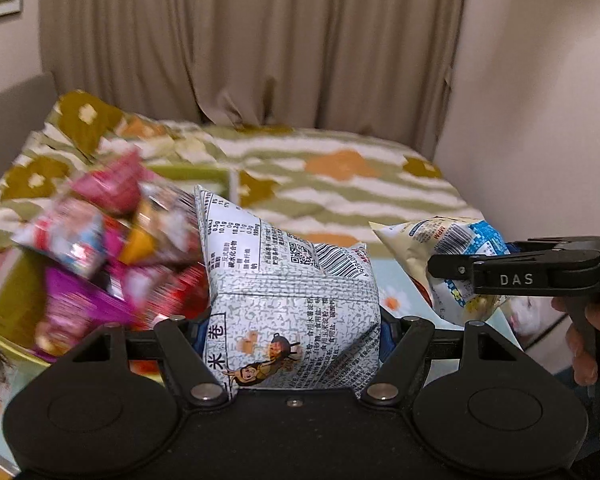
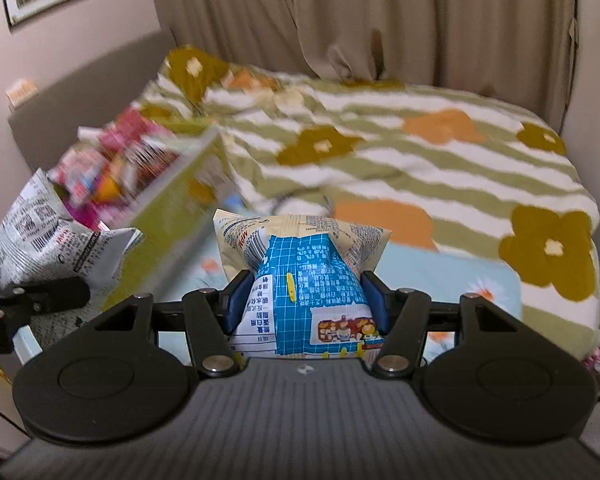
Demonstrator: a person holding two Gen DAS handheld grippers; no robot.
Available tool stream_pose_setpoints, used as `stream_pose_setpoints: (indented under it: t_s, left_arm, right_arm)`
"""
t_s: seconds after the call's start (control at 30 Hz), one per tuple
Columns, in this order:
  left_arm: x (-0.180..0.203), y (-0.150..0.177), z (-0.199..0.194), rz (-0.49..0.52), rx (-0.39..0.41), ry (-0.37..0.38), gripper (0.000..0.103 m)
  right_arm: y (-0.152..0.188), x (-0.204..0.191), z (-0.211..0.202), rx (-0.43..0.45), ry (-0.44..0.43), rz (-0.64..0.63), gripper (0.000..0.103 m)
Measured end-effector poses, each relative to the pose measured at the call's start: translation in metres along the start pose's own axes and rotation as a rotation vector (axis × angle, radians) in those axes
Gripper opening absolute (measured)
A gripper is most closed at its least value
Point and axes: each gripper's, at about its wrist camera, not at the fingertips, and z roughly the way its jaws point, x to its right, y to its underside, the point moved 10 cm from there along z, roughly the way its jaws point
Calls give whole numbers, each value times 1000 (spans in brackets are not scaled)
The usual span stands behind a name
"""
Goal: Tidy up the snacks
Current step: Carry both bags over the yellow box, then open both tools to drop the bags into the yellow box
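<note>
Snack packets (image 1: 292,300) (image 2: 304,288) pinched in both jaws beside crammed green box (image 2: 172,216).

We see both views under soft, even indoor light, warm in tone, with no hard shadows or glare. The snack bin (image 1: 100,248) is smeared by motion blur, and the bedspread (image 2: 420,152) looks soft. The curtain (image 1: 252,40) and walls bow at the fisheye edges, and the corners darken.
</note>
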Motion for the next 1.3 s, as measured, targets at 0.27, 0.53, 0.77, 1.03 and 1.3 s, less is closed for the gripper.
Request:
stream_pose_setpoints:
  t_s: [0.27,0.53,0.77,1.03,1.3]
  left_arm:
    - [-90,-34,-27,-10,48,-45,75]
    - [-173,-45,-4,-13,-8,-3,75]
    - [-205,-39,31,-20,-84,80,88]
    - [-227,-21,34,-48,-109,68,103]
    - [-234,-25,6,-70,-62,20,103]
  right_arm:
    - [-46,-88,-4,72,-25,67,73]
    - [-63,-171,22,80,0,109,73]
    - [-62,-205,51,65,97,163,73]
    - [-47,-216,69,7,166,175,74]
    - [-58,-224,71,36,147,170,74]
